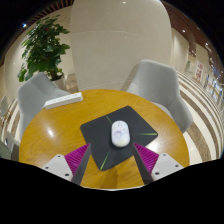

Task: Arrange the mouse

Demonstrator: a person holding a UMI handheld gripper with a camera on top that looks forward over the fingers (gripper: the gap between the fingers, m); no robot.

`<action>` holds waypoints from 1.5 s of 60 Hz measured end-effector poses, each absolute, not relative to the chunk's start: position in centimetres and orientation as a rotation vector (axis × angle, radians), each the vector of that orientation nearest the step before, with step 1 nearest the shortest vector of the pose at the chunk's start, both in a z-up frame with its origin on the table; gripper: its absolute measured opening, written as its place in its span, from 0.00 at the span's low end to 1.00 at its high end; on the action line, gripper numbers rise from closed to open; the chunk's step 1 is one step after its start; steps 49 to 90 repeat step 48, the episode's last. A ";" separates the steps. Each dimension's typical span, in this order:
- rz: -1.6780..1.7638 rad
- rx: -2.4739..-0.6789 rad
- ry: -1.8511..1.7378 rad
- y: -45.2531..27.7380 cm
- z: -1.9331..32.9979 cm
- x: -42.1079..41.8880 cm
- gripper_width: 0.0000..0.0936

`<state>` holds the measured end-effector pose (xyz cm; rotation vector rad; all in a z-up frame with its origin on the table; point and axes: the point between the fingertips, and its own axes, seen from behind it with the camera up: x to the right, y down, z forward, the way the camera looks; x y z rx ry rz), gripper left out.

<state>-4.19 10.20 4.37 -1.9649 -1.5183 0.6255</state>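
Observation:
A white mouse [120, 132] lies in the middle of a dark grey mouse mat [108, 142] on a round wooden table [55, 125]. My gripper [112, 158] hovers above the near part of the table, its two fingers spread wide with magenta pads [77, 156] on either side. The mouse sits just ahead of the fingertips, between their lines, untouched. The fingers are open and hold nothing.
A white flat object [62, 99] lies at the table's far left edge. Two grey chairs [158, 85] stand beyond the table, left and right. A potted plant [42, 45] and a large white column [108, 40] stand behind.

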 end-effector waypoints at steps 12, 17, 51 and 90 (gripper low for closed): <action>0.589 -1.931 -1.607 5.5 9.8 8.6 0.92; 0.582 -1.959 -1.635 3.6 10.8 13.4 0.92; 0.596 -1.936 -1.654 1.8 11.8 23.8 0.92; 0.596 -1.936 -1.654 1.8 11.8 23.8 0.92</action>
